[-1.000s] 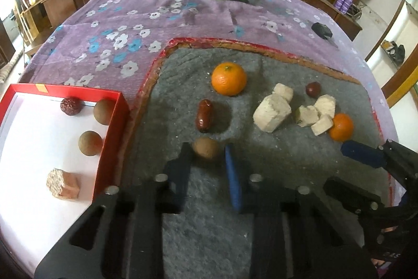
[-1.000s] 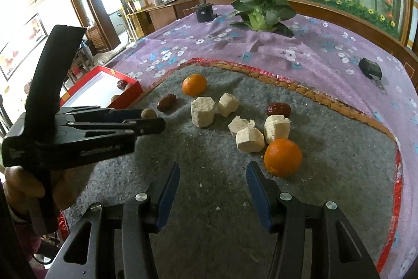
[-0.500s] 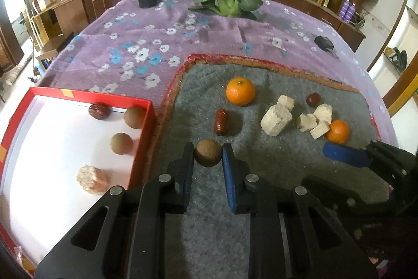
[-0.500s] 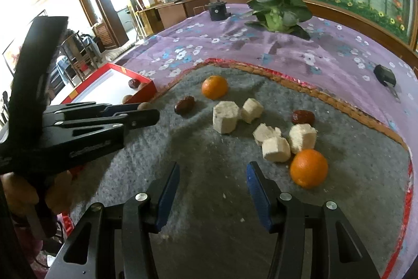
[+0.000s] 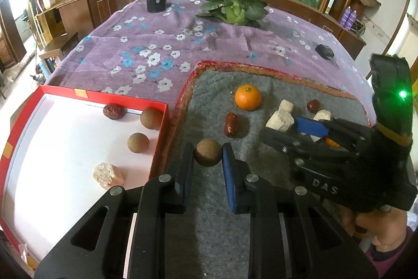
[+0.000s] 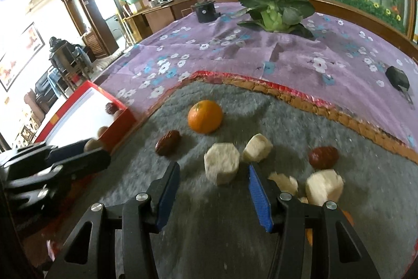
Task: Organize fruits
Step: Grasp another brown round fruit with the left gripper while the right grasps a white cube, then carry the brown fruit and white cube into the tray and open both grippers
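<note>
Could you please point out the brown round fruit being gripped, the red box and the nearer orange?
brown round fruit (image 5: 208, 153), left wrist view, front face.
red box (image 5: 159, 137), left wrist view, right wall.
orange (image 6: 205, 116), right wrist view, centre.

The right gripper (image 6: 213, 175) hangs with jaws spread above the grey mat (image 6: 261, 239), a pale hexagonal chunk (image 6: 221, 166) between its blue tips, an orange (image 6: 205, 116) and a red date (image 6: 168, 142) beyond (picture slightly blurred), the red box (image 6: 115, 122) at left.

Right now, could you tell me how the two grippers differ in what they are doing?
The left gripper is shut on the brown round fruit, while the right gripper is open and holds nothing. The left sits near the red box; the right faces a pale cut chunk. Both have blue-padded fingers.
</note>
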Demonstrator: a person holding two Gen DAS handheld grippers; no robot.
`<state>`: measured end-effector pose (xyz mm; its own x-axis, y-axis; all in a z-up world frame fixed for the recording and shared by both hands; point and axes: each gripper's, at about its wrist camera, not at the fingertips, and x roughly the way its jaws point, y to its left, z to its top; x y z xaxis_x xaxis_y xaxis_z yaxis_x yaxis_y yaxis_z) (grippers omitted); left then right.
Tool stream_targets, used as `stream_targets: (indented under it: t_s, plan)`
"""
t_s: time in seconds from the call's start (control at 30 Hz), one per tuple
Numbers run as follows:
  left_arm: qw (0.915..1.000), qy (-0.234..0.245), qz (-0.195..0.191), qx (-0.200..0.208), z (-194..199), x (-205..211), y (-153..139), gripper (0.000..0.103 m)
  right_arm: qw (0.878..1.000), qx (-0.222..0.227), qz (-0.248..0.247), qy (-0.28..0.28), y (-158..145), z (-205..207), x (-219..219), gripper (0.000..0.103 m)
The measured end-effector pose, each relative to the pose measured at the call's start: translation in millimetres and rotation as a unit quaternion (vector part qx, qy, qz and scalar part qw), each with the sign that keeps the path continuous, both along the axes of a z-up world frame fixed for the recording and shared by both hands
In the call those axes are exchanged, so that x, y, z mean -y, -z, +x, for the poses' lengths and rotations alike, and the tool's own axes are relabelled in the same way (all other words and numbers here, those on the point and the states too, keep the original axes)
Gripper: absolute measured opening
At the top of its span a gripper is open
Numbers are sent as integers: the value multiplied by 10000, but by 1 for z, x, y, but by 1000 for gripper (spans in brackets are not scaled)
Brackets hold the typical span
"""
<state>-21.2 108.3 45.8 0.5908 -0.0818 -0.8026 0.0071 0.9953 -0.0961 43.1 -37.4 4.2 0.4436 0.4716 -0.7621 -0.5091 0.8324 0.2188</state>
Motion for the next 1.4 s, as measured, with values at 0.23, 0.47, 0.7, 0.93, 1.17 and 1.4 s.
stream_targets:
  t_s: [0.23, 0.47, 0.7, 0.93, 1.17, 1.4]
  plan:
    - [10000, -55, 26, -21, -2, -5, 1, 21, 9997, 189, -159, -42, -10, -11, 9, 26]
    - [9998, -163, 59, 30, -10, -11, -3, 21, 9990, 379, -189, -145, -27, -34, 12, 26]
    - [9997, -206, 102, 82, -20, -13, -8, 21, 9986, 408, -239, -223, -32, -53, 10, 26]
    - [9994, -272, 186, 141, -28, -17, -12, 21, 9971, 528, -345, -421, -41, -69, -1, 26]
    - [9985, -483, 223, 152, -36, -34, -15, 21, 9953, 591, -339, -694, -47, -80, -20, 26]
    - [9972, -702, 206, 146, -40, -57, -15, 21, 9921, 646, -380, -1009, -52, -88, -49, 26]
